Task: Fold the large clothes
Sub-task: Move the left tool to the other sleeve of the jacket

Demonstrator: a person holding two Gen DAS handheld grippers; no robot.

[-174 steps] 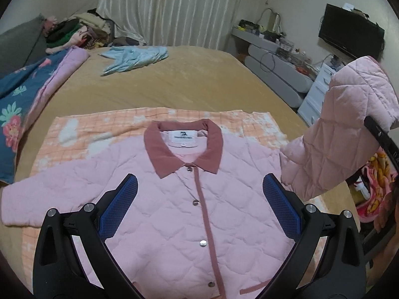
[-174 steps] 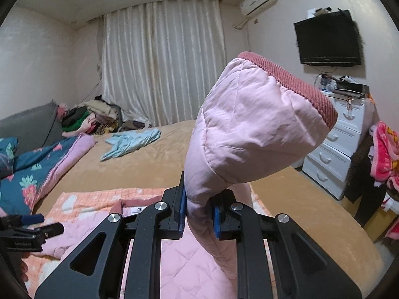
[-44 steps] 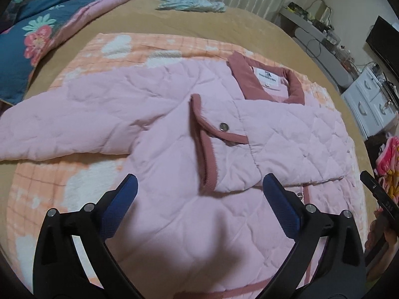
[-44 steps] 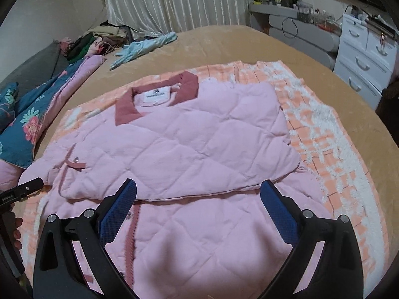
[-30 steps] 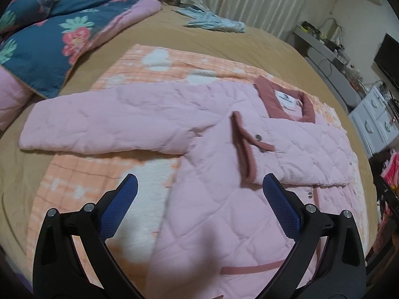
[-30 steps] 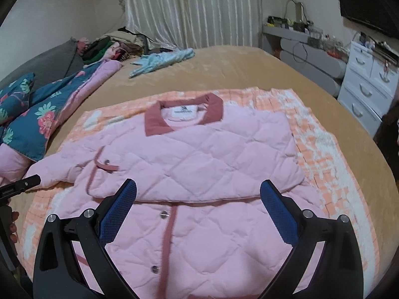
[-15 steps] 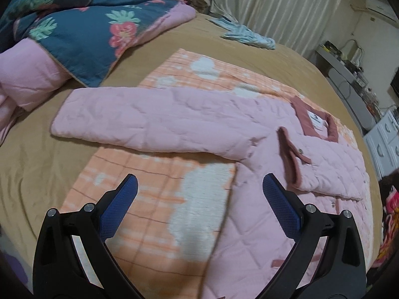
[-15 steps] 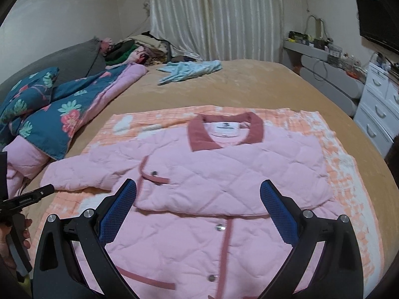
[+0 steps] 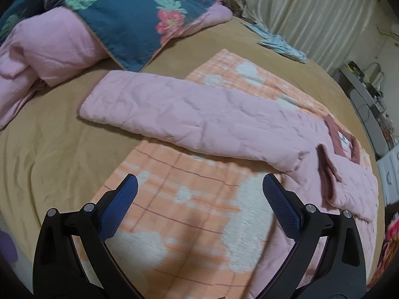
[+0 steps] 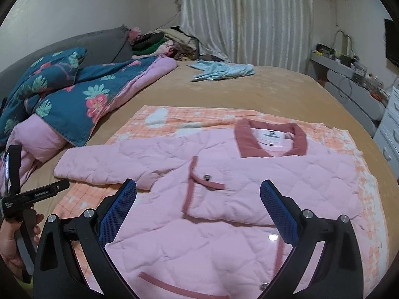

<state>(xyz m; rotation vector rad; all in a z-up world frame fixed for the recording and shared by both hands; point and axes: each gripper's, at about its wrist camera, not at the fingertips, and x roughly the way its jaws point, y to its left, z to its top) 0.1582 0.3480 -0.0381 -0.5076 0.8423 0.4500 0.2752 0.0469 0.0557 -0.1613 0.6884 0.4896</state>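
A pink quilted jacket [image 10: 249, 174] with a dark pink collar [image 10: 271, 137] lies face up on an orange checked blanket [image 10: 174, 114] on the bed. Its right sleeve is folded across the chest; its cuff [image 10: 197, 186] lies mid-chest. The left sleeve [image 9: 174, 109] lies stretched out flat toward the bed's left side. My left gripper [image 9: 199, 194] is open and empty, hovering over the blanket just below that sleeve. My right gripper [image 10: 197, 199] is open and empty above the jacket's lower front. The left gripper's body also shows in the right wrist view [image 10: 35, 194].
A blue floral quilt with pink lining [image 9: 124, 17] is heaped at the bed's left. A light blue garment [image 10: 222, 71] lies at the far side. Curtains [image 10: 247, 17], a clothes pile [image 10: 159, 42], and white drawers [image 10: 389, 129] border the tan bed [image 10: 274, 87].
Since the earliest frames my right gripper laid the right sleeve across the chest and let go. My left gripper has swung left toward the outstretched left sleeve. The right gripper has pulled back.
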